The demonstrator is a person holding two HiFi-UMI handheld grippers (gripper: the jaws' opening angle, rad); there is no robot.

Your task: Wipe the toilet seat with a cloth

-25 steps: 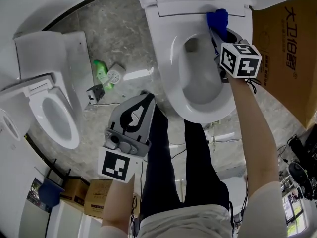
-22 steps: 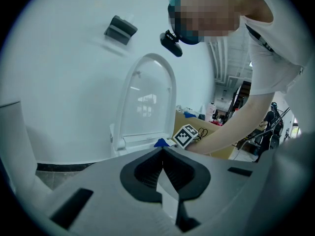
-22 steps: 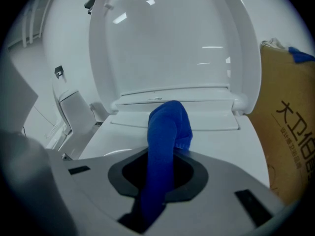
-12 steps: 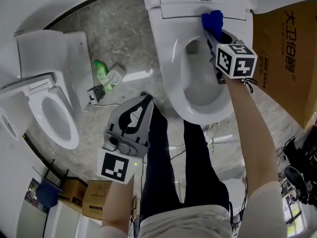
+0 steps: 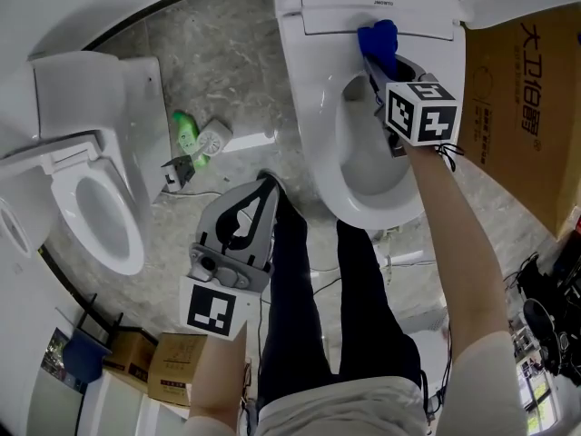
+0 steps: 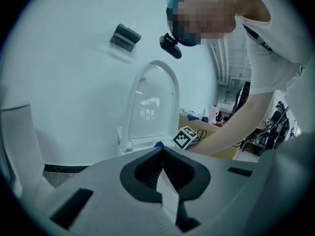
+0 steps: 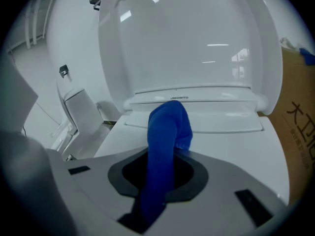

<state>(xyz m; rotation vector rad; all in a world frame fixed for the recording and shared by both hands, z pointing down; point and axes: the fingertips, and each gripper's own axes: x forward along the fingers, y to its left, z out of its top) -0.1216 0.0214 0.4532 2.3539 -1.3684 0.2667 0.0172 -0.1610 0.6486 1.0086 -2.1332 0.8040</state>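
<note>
A white toilet with its seat down and lid raised fills the top of the head view. A blue cloth rests on the back of the seat near the hinge. My right gripper is shut on that cloth and reaches over the bowl. My left gripper hangs shut and empty in front of the person's legs, well short of the toilet.
A second white toilet stands at the left. A green bottle and small items lie on the grey floor between the two. A brown cardboard box stands right of the toilet. More boxes sit at bottom left.
My right gripper has carried the blue cloth leftward along the back of the seat. The left gripper has barely moved.
</note>
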